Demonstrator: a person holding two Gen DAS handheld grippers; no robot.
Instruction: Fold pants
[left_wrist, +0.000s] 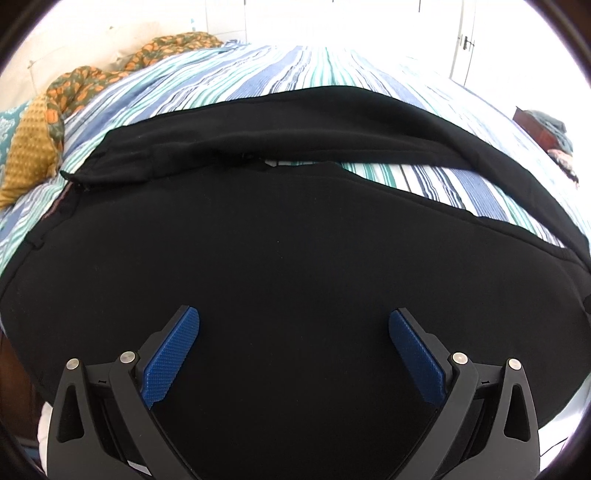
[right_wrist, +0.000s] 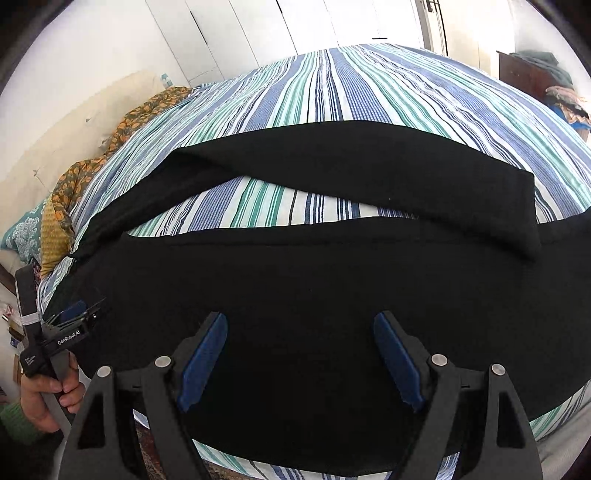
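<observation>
Black pants (left_wrist: 295, 258) lie spread along the near edge of a striped bed (right_wrist: 332, 81), legs slightly apart, as the left gripper (left_wrist: 294, 325) and right gripper (right_wrist: 300, 328) hover spread and empty above the soft, limp fabric, probably best pinched at waistband or hem.

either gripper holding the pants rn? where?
Nothing held. Left gripper and right gripper are both open above the black pants, nothing between the fingers.
</observation>
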